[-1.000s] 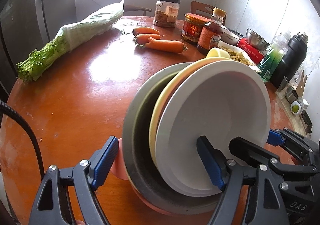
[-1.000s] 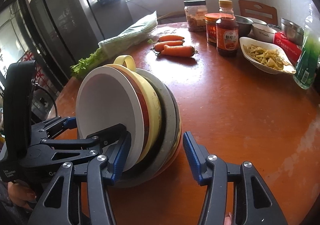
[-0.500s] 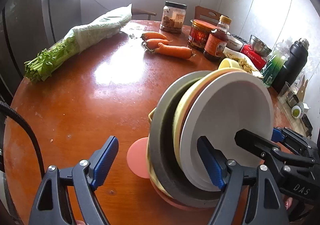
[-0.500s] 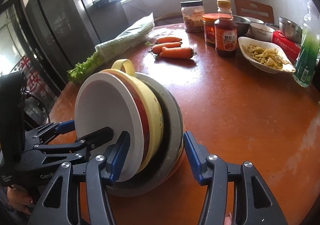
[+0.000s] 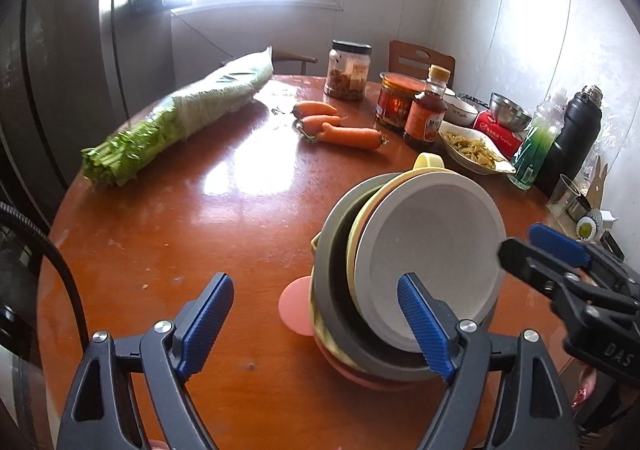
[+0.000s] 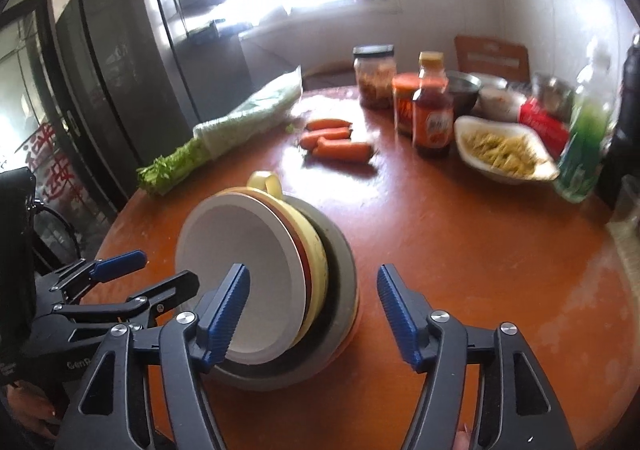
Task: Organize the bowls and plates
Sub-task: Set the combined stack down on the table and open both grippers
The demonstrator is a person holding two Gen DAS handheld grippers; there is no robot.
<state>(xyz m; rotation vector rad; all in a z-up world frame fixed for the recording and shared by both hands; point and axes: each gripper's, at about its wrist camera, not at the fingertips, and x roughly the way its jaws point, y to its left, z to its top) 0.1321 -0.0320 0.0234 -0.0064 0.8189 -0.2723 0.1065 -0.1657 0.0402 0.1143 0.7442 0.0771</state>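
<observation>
A stack (image 5: 404, 282) of nested plates and bowls is seen low and right of centre in the left view, resting tilted on the bench (image 5: 192, 217). The white plate (image 6: 244, 270) on top is leaned against the yellow bowl (image 6: 316, 250), apparently so the pieces sit together in one pile. Both the left gripper (image 5: 316, 318) and right gripper (image 6: 312, 310) are released; their fingers have just been spread wider, and nothing is pressed by either.
</observation>
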